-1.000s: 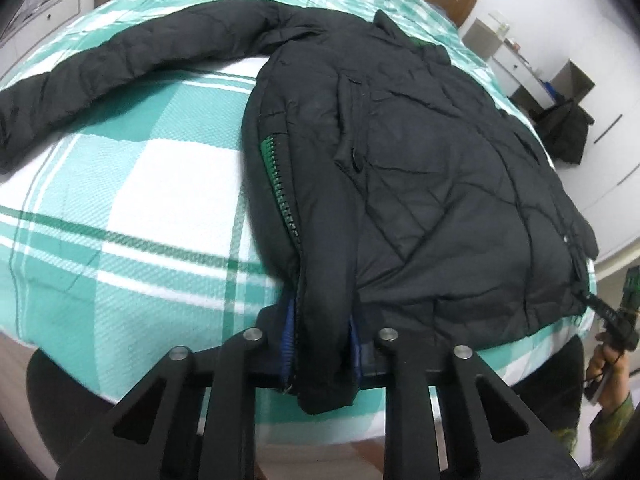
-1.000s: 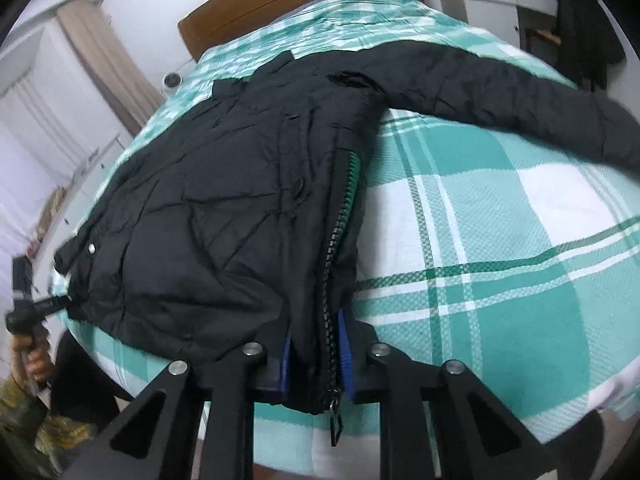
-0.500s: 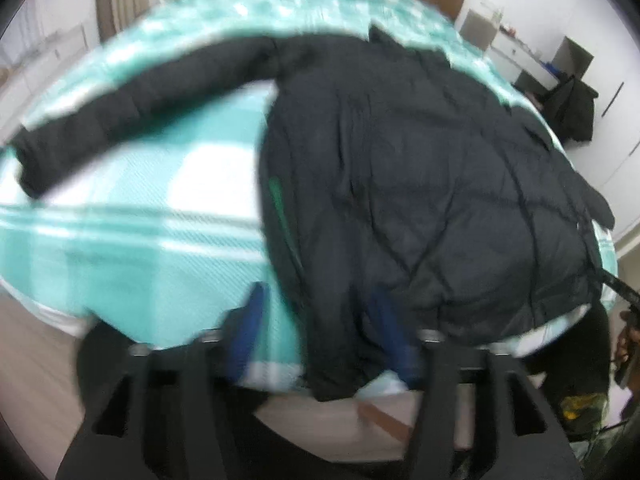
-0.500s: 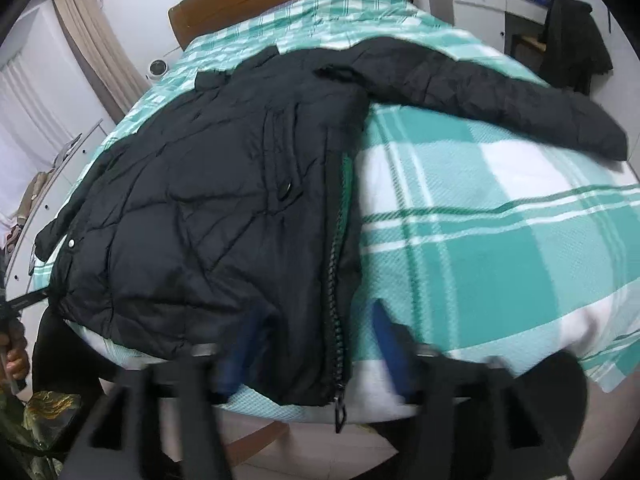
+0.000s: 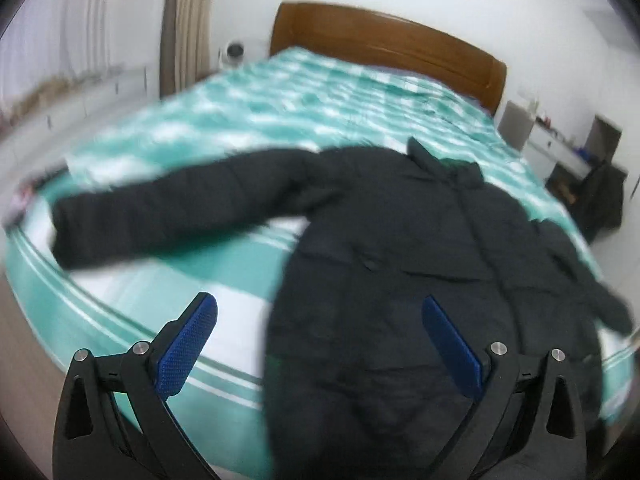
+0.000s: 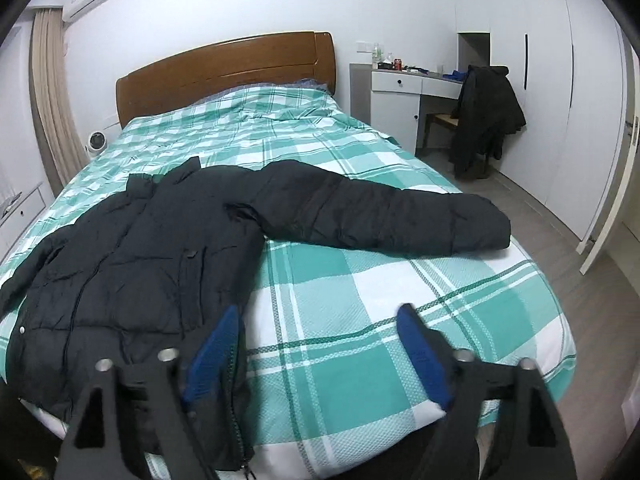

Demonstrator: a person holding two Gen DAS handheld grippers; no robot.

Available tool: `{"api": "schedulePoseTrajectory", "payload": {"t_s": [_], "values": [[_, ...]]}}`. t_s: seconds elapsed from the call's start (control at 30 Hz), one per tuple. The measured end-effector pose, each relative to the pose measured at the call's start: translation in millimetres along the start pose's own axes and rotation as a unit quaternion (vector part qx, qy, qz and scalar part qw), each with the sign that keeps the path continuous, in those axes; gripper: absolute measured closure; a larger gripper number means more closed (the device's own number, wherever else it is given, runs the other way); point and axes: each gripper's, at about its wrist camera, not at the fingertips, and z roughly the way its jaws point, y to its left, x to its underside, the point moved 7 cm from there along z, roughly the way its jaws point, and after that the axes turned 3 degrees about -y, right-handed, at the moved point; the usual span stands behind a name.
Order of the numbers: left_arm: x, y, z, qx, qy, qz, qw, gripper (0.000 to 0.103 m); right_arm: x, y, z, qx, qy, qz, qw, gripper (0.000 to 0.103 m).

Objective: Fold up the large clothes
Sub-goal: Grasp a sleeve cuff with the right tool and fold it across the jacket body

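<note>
- One black padded jacket (image 6: 132,264) is seen lying flat on the bed (image 6: 360,320), on a green-and-white checked bedspread (image 6: 400,280); its body is spread across the near half of the bed, with the hem at the foot edge and the collar (image 6: 160,176) turned toward the wooden headboard (image 6: 224,68); a quilted, creased shell is shown, with a zipper running down the front edge to the hem.
- In the right wrist view one sleeve (image 6: 380,216) is stretched out sideways across the bedspread, away from the body; in the left wrist view, which is blurred, the other sleeve (image 5: 172,216) is likewise laid out to the side.
- The left claw (image 5: 320,344) is held above the foot of the bed, its blue-padded fingers (image 5: 186,348) spread wide apart and nothing gripped between them; the jacket's lower part is seen beyond and between them.
- The right claw (image 6: 320,354) is held over the foot edge, its fingers (image 6: 420,356) also wide apart and empty; one blue pad is seen just over the jacket's zipper edge, though contact cannot be told; the other is over bare bedspread.
- Counted: one jacket on the bed, two sleeves, two claws; a second dark garment (image 6: 484,116) is draped over a chair by the white desk (image 6: 408,92).
</note>
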Motion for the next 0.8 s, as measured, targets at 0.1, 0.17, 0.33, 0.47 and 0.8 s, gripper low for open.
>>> {"api": "schedulePoseTrajectory", "payload": {"t_s": [0.1,0.17,0.33,0.47,0.8], "values": [[23.2,-13.2,16.3,0.024,0.058,-0.009,0.998,0.001,18.0,-14.0,14.9,-0.005,0.031,0.028,0.999,0.018],[36.0,-22.7,17.9,0.02,0.075,0.014,0.9969,0.001,23.7,-21.8,19.7,-0.006,0.037,0.048,0.998,0.018],[42.4,-36.7,7.7,0.001,0.067,0.081,0.9944,0.001,20.4,-21.5,19.6,-0.011,0.004,0.059,0.998,0.018],[33.0,-38.4,-5.0,0.041,0.057,0.037,0.9968,0.001,23.7,-15.8,32.1,-0.024,0.016,0.065,0.998,0.018],[38.1,-24.3,2.7,0.021,0.078,0.011,0.9966,0.001,-14.4,-93.5,63.6,-0.023,-0.012,0.165,0.986,0.018]]}}
